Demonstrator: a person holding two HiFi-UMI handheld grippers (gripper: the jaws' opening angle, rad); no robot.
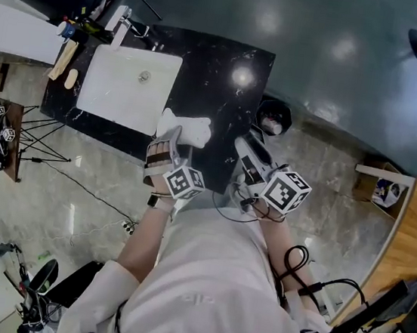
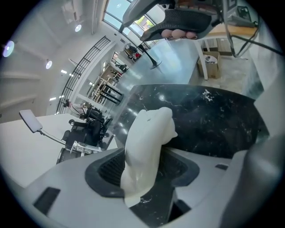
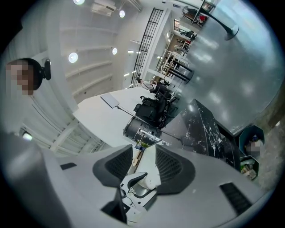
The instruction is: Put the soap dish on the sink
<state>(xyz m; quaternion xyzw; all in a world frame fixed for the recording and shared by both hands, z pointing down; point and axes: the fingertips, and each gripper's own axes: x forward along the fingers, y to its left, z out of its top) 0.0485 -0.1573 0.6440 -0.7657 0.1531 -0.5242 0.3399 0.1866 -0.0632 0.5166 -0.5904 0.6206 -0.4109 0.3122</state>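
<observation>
The white soap dish point(image 1: 191, 128) lies on the black marble counter point(image 1: 231, 81), just right of the white sink basin point(image 1: 127, 86) and near the counter's front edge. My left gripper point(image 1: 173, 137) straddles it, pointing down at the counter. In the left gripper view the soap dish point(image 2: 147, 138) stands between the jaws and leans against the left pad point(image 2: 109, 167), with a gap on the other side, so the left gripper point(image 2: 144, 171) is open. My right gripper point(image 1: 249, 158) hovers off the counter's right front corner, and the right gripper point(image 3: 144, 164) is open and empty.
A faucet point(image 1: 121, 22) and small toiletries point(image 1: 64, 61) sit at the basin's far left. A round black bin point(image 1: 274, 117) stands on the floor right of the counter. A wooden table point(image 1: 412, 242) is at the right, and tripods and cables point(image 1: 14, 136) are at the left.
</observation>
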